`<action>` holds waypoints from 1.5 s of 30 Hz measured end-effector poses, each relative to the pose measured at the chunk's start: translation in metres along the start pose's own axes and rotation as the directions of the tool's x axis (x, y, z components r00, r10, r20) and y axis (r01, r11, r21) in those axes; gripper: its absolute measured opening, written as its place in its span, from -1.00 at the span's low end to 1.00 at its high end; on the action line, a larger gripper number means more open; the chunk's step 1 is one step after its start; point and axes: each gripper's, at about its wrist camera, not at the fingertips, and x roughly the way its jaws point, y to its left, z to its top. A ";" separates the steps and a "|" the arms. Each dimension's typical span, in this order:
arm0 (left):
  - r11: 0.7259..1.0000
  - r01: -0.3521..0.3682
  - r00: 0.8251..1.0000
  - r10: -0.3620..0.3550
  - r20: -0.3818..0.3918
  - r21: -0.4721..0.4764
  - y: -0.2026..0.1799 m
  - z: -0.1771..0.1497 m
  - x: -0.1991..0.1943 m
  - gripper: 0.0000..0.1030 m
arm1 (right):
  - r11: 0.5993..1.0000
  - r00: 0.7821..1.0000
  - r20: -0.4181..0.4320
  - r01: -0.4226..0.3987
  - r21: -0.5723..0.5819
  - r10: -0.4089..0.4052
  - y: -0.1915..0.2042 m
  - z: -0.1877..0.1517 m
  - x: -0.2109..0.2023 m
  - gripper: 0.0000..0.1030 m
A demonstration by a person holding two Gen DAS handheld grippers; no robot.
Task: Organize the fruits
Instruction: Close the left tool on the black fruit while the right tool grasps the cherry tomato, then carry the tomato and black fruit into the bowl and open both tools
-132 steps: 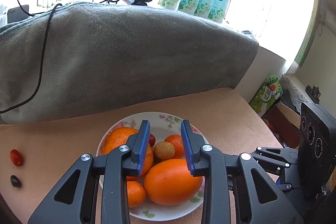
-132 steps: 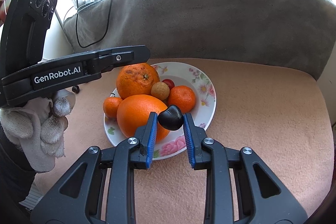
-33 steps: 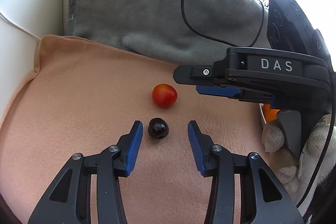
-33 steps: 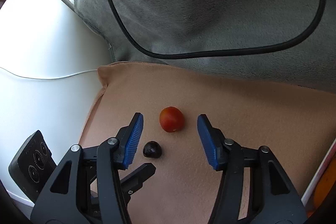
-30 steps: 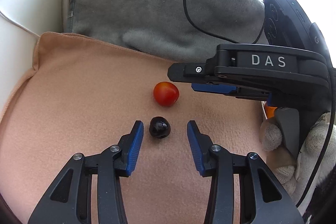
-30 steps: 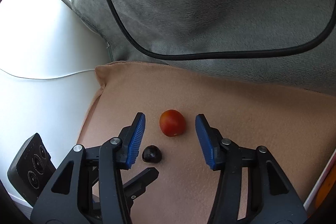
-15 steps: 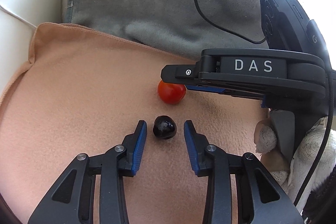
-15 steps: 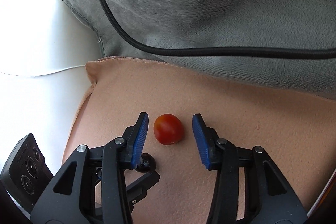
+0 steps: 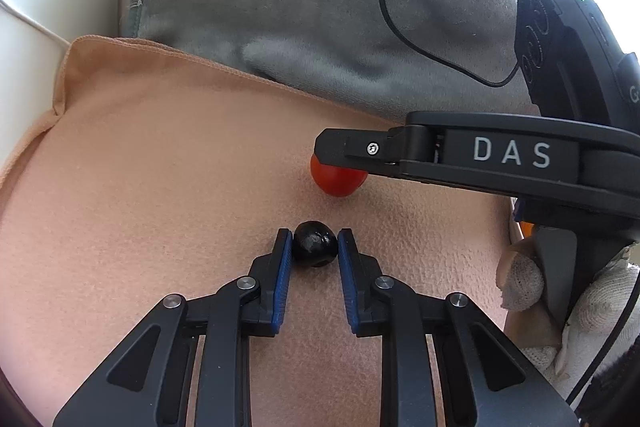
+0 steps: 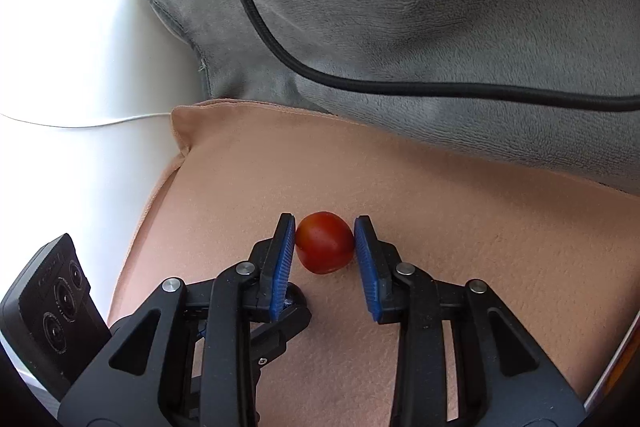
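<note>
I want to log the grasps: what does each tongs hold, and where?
Left tongs pinch the dark fruit at its sides; right tongs pinch the red tomato likewise.

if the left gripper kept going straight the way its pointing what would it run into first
The left gripper is shut on the small black fruit, so that goes with it. Just ahead and slightly right on the peach cloth sits the red cherry tomato, under the right gripper; probably one of those first, though depth is unclear.

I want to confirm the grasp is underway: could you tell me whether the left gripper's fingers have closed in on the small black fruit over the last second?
Yes. The left gripper has narrowed until both pads touch the black fruit, which stays just short of the cherry tomato.
</note>
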 end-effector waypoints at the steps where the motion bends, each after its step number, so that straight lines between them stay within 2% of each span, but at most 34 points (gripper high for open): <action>1: 1.000 -0.003 1.000 0.003 0.002 0.004 -0.002 -0.001 -0.002 -0.59 | 1.000 1.000 0.007 -0.001 -0.002 0.001 0.000 0.000 -0.004 -0.38; 8: 1.000 -0.002 0.999 0.002 0.036 0.022 -0.025 -0.009 -0.028 -0.59 | 1.000 0.998 0.058 -0.009 -0.003 0.009 -0.004 -0.004 -0.040 -0.38; 15: 0.996 0.011 0.996 -0.018 0.086 0.083 -0.056 -0.012 -0.056 -0.59 | 1.000 0.994 0.109 -0.009 -0.016 0.011 -0.014 -0.016 -0.086 -0.38; 22: 0.989 0.047 0.991 -0.063 0.117 0.138 -0.089 -0.010 -0.076 -0.59 | 1.000 0.983 0.182 0.000 -0.030 0.005 -0.024 -0.035 -0.135 -0.38; 27: 0.980 0.081 0.987 -0.104 0.120 0.182 -0.118 -0.006 -0.078 -0.59 | 0.998 0.972 0.233 0.042 -0.040 -0.031 -0.039 -0.052 -0.173 -0.38; 33: 0.961 0.144 0.980 -0.171 0.100 0.234 -0.162 -0.004 -0.069 -0.59 | 0.993 0.953 0.281 0.115 0.005 -0.112 -0.077 -0.071 -0.217 -0.38; 39: 0.938 0.207 0.971 -0.233 0.063 0.279 -0.202 -0.003 -0.052 -0.59 | 0.979 0.939 0.277 0.188 0.083 -0.203 -0.127 -0.087 -0.242 -0.38; 45: 0.919 0.235 0.965 -0.258 0.033 0.315 -0.233 -0.002 -0.036 -0.59 | 0.969 0.937 0.263 0.194 0.152 -0.229 -0.171 -0.097 -0.250 -0.38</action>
